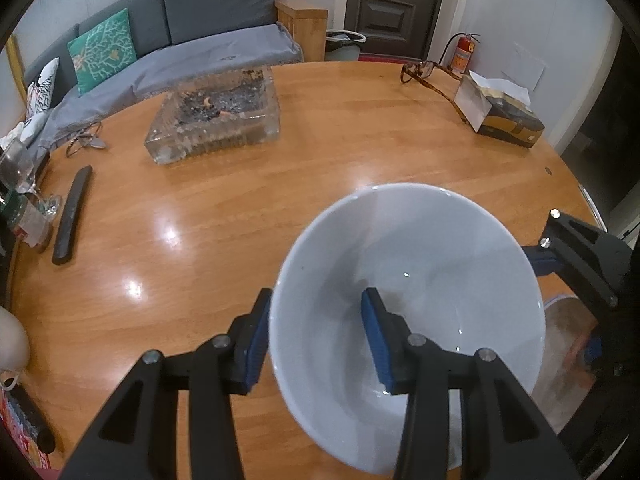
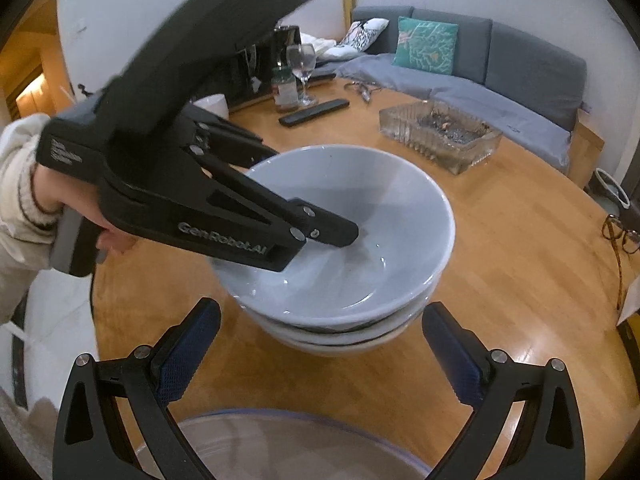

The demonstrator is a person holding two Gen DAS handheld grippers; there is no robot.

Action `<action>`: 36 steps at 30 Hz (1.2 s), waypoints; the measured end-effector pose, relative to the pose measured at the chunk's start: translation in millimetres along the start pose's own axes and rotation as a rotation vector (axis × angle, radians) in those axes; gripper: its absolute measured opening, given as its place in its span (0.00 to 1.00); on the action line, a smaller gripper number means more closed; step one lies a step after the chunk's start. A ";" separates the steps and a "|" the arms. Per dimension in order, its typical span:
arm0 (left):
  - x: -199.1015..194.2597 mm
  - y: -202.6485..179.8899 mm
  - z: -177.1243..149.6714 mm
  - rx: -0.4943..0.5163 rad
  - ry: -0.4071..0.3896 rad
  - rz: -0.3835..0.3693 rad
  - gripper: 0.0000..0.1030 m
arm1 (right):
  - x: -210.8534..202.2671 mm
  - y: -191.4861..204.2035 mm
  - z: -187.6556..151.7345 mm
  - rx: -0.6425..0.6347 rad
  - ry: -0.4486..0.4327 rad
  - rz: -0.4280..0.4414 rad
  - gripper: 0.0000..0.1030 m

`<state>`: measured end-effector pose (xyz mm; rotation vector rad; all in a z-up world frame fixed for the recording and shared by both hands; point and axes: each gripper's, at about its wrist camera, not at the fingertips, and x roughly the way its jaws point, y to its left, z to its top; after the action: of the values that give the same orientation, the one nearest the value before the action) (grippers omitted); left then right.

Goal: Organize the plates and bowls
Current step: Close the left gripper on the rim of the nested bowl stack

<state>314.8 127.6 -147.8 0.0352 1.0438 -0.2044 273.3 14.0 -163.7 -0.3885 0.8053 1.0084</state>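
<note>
Blue-padded fingers (image 1: pixel 256 340) of left gripper (image 1: pixel 316 336) clamped white bowl's (image 1: pixel 420 264) rim | bowl atop bowl stack (image 2: pixel 340 332) near table (image 2: pixel 520 280) edge | right gripper (image 2: pixel 320 356) open, empty | likely stacking; release next.

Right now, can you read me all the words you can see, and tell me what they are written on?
"GenRobot.AI": on the side of the left hand-held gripper, which is clamped on the top white bowl.
Pale label on that gripper's body: too blurred to read.
Dark lettering on the wall, top edge: cut off, unreadable.
Fire extinguisher label: too small.
</note>
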 end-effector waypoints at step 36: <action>-0.5 -1.7 -1.8 0.032 -0.016 -0.035 0.32 | 42.3 -0.4 4.2 -0.028 0.095 -0.050 0.98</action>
<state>312.7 126.2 -148.2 0.0443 1.0258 -0.2527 287.5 41.6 -192.7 -0.4805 0.8635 0.9613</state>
